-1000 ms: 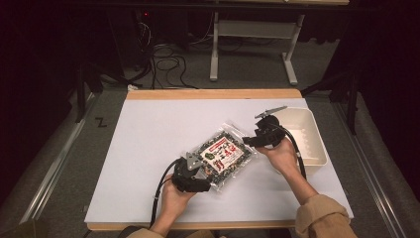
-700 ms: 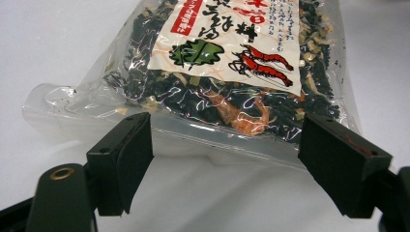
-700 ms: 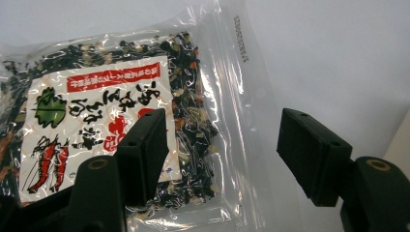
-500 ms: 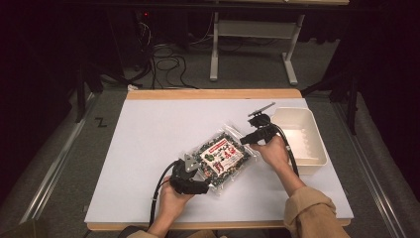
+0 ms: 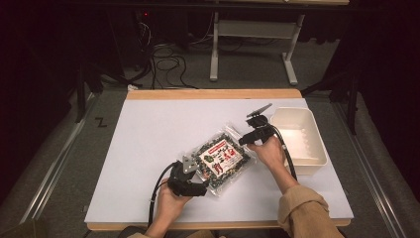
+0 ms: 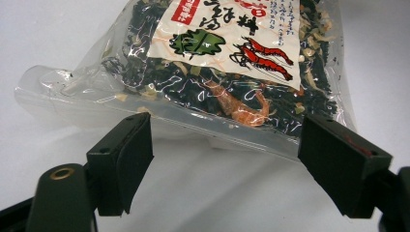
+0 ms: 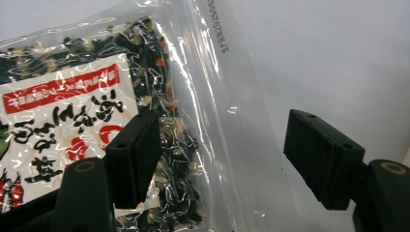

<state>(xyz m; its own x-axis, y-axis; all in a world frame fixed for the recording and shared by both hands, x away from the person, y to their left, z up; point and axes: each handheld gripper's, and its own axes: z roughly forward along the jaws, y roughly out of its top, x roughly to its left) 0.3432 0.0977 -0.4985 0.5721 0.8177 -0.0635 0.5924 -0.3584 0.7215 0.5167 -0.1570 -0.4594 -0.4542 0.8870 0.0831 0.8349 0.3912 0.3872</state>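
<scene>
Both sets of jaws stand wide, nothing clamped. The packet of dried seaweed and shrimp point(image 5: 222, 159) lies flat on the white surface point(image 5: 148, 144), its clear sealed edge just ahead of the left gripper point(image 6: 225, 162). The right gripper point(image 7: 222, 159), jaws just opening, straddles the opposite clear margin. Best bet: bite only the empty film, squarely, before lifting toward the tray point(image 5: 317, 148).

Both forearms reach forward, each hand-held gripper, left point(image 5: 194, 173) and right point(image 5: 250, 135), gaping, the right's jaws just widening.
</scene>
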